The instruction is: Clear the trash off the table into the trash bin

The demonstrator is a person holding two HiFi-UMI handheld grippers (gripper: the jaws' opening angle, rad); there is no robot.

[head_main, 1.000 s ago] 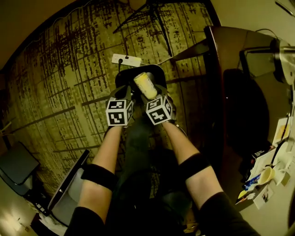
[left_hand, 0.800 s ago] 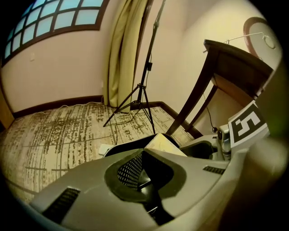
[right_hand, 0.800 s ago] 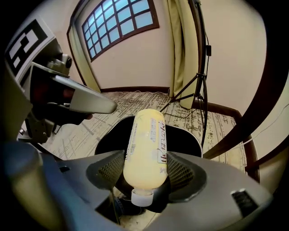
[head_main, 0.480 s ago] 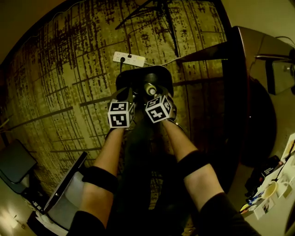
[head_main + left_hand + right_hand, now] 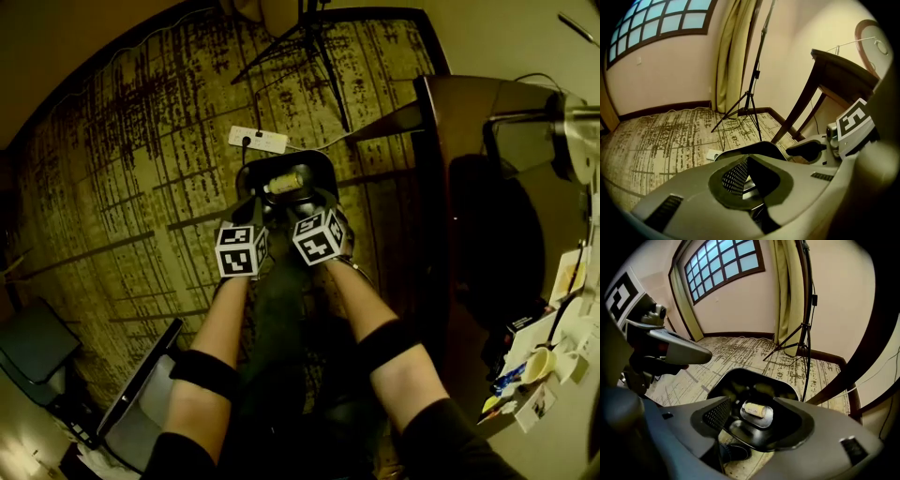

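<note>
A black trash bin point(image 5: 314, 169) stands on the patterned carpet below both grippers. A pale cylindrical container point(image 5: 284, 182) lies on its side inside it, on a silvery piece of trash point(image 5: 757, 420); in the right gripper view that container point(image 5: 755, 410) sits deep in the bin point(image 5: 740, 380). My right gripper point(image 5: 302, 204) hangs over the bin's near rim, open and empty; its jaws have just been closing a little. My left gripper point(image 5: 251, 211) is beside it at the bin's left edge, shut with nothing in it; its jaws point(image 5: 747, 161) meet in front of the bin rim point(image 5: 761, 146).
A white power strip point(image 5: 257, 140) lies just beyond the bin, and a tripod stand point(image 5: 314, 47) rises behind it. A dark wooden table point(image 5: 487, 187) is on the right, a cluttered desk corner with a cup point(image 5: 542, 361) at the lower right. The person's legs stand close to the bin.
A second ago the pale container was upright at my right gripper's tips over the bin; it dropped and now lies on its side inside. Both grippers stay above the bin.
</note>
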